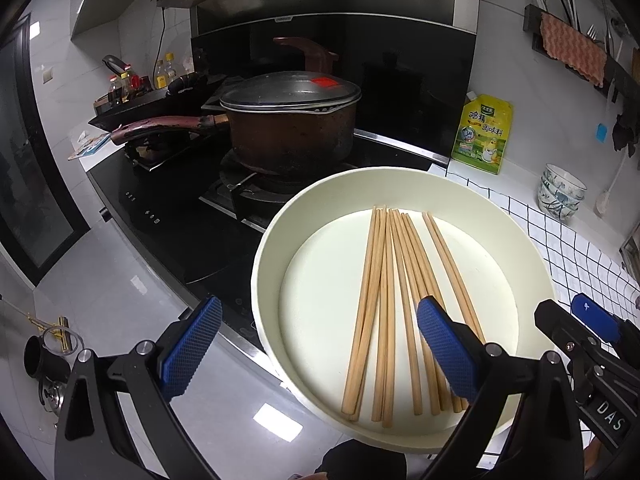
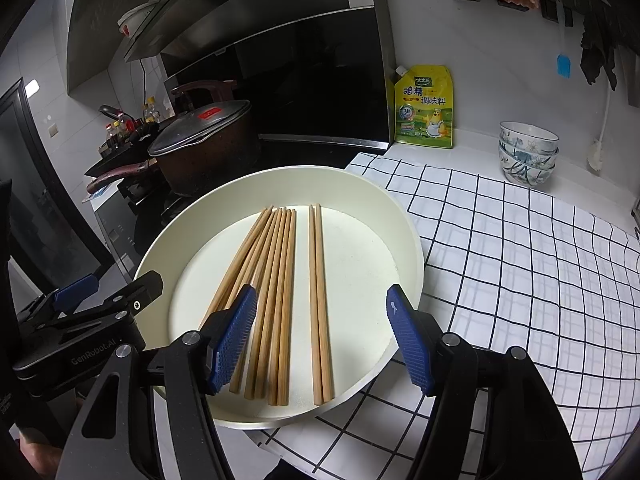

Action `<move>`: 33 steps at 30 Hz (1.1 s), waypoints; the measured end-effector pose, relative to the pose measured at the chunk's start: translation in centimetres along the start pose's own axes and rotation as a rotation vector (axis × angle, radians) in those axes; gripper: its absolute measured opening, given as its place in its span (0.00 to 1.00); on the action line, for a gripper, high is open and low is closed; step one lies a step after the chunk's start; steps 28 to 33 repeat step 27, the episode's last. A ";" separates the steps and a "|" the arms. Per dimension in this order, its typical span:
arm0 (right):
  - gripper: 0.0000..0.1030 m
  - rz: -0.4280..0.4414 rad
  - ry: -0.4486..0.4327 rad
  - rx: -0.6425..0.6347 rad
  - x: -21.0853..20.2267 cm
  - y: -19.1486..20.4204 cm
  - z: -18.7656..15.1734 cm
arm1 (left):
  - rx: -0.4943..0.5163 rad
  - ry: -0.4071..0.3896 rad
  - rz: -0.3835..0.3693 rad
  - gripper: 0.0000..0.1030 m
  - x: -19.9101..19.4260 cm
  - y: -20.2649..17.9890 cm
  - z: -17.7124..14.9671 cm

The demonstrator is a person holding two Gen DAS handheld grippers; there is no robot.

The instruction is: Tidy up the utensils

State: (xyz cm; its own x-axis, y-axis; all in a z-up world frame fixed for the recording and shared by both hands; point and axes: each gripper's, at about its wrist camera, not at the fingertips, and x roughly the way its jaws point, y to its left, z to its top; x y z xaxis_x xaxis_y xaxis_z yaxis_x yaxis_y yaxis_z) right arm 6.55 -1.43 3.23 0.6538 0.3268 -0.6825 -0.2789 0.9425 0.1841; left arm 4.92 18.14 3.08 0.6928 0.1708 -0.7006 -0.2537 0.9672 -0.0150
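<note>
1. Tray (image 2: 404, 216): round, cream, shallow-walled; it is seen in the centre of both views, set partly over the stove edge and partly on the checked cloth (image 2: 520, 264).
2. Chopsticks (image 2: 276, 300): wooden, lying loose on the tray floor. A fanned bundle is seen left of centre in the right wrist view, tips converging at the far end. A separate pair (image 2: 320, 304) is laid parallel, just beside the bundle to its right and apart from it.
3. Left gripper (image 1: 320, 352): jaws spread wide, nothing held. It is poised above the near rim, one pad over the bundle, the other out over the counter at lower left.
4. Right gripper (image 2: 322, 340): jaws spread wide, nothing held. The near ends of the separate pair fall between its pads; no contact can be confirmed.
5. Surroundings: lidded pot (image 1: 292, 128) on the stove, upper centre of the left view; seasoning pouch (image 2: 426, 108) against the wall; stacked bowls (image 2: 528, 152) at upper right.
6. Step in hand, as judged: sorting chopsticks into pairs appears under way, one pair lying apart, the rest ungrouped. Whether that pair is about to be lifted or has just been laid down cannot be settled.
7. Requirement for any grasp: thin sticks lying flat call for a low, level closure across both together, lest one roll free.
</note>
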 end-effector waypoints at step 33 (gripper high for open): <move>0.63 0.000 -0.002 -0.001 -0.1 0.1 0.0 | 0.000 -0.007 0.001 0.94 -0.5 -0.2 -0.1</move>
